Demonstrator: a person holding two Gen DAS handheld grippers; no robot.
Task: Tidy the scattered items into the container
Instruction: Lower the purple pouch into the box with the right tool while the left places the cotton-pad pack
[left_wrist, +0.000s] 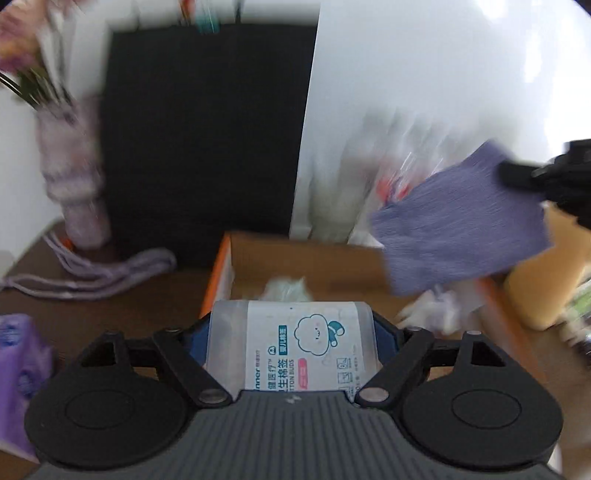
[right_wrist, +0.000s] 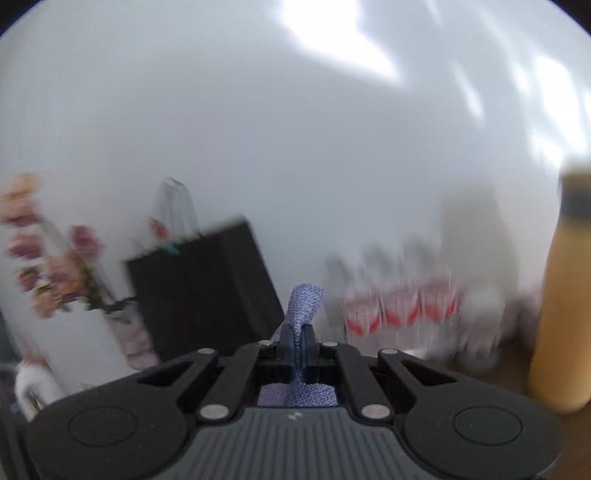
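Note:
My left gripper (left_wrist: 293, 332) is shut on a clear cotton-bud box (left_wrist: 295, 343) with a white cloud label, held just before the near rim of an orange-edged cardboard box (left_wrist: 218, 273). Crumpled white items (left_wrist: 288, 290) lie inside the box. My right gripper (left_wrist: 517, 173) enters the left wrist view at the right edge and holds a purple cloth (left_wrist: 461, 225) in the air above the box's right side. In the right wrist view the right gripper (right_wrist: 297, 341) is shut on the purple cloth (right_wrist: 304, 302), whose end sticks up past the fingertips.
A black bag (left_wrist: 203, 140) stands behind the box against a white wall. A vase of dried flowers (left_wrist: 74, 177) and a lilac cord (left_wrist: 92, 273) sit to the left, and a purple pack (left_wrist: 18, 376) lies near left. A yellow bottle (right_wrist: 561, 302) stands at the right beside red-and-white packets (right_wrist: 399, 306).

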